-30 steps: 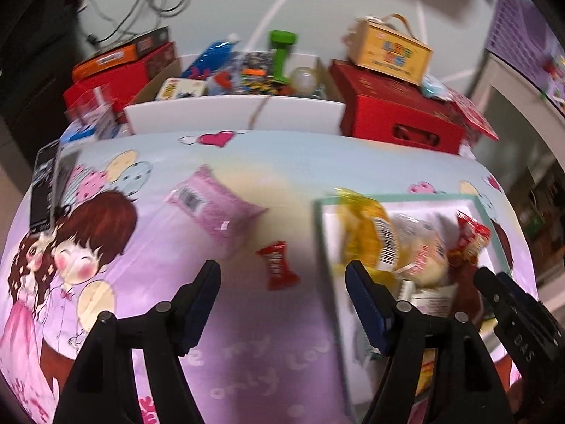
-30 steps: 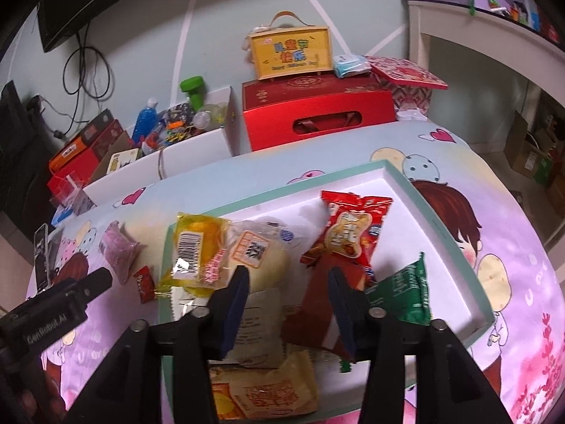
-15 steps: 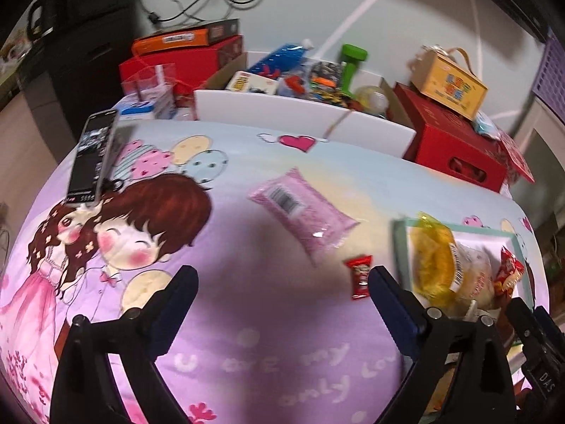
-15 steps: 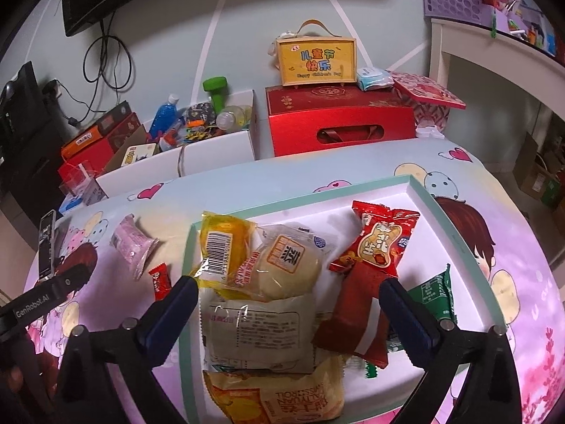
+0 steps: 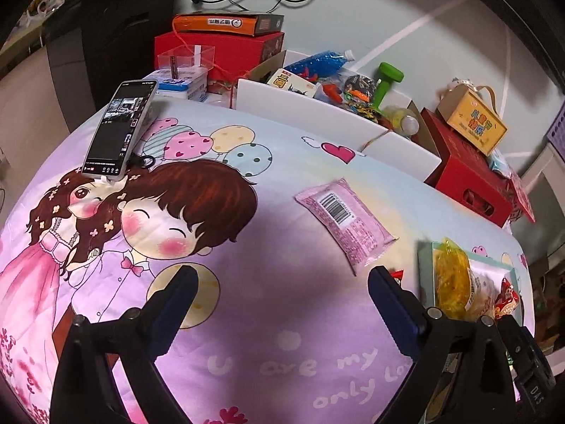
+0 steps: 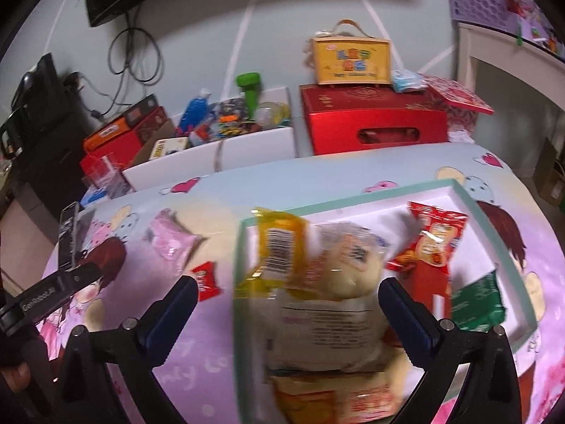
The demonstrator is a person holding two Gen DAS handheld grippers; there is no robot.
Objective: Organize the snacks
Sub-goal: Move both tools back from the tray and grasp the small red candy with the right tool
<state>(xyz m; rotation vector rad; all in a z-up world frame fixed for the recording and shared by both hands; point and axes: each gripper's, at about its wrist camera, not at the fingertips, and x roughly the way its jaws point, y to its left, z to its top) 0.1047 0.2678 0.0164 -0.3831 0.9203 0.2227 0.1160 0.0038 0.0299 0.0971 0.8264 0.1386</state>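
The left gripper (image 5: 282,282) hangs above the cartoon-printed cloth (image 5: 247,353) with its jaws spread wide and nothing between them. Just past its right finger a small red candy (image 6: 206,279) lies on the cloth, and a little farther on sits a pink packet (image 5: 344,219), barcode side up, apart from the candy. A phone (image 5: 122,127) stands propped at the far left edge of the desk. The right gripper (image 6: 287,293) is likewise released and empty, hovering over the near left part of a white tray (image 6: 459,194) with a pale green rim. Under and ahead of it the snacks are heaped in the tray: a yellow packet (image 6: 279,240) against the left rim, a clear-wrapped bun (image 6: 339,261) beside it, a white printed packet (image 6: 325,328) nearer the gripper, a red packet (image 6: 436,243) to the right and a green packet (image 6: 476,300) by the right rim. This view is blurred, so labels cannot be read. Behind the desk stand a white box (image 6: 247,145) full of odds and ends, a red box (image 6: 374,123) and a yellow case (image 6: 353,60) on top of it.
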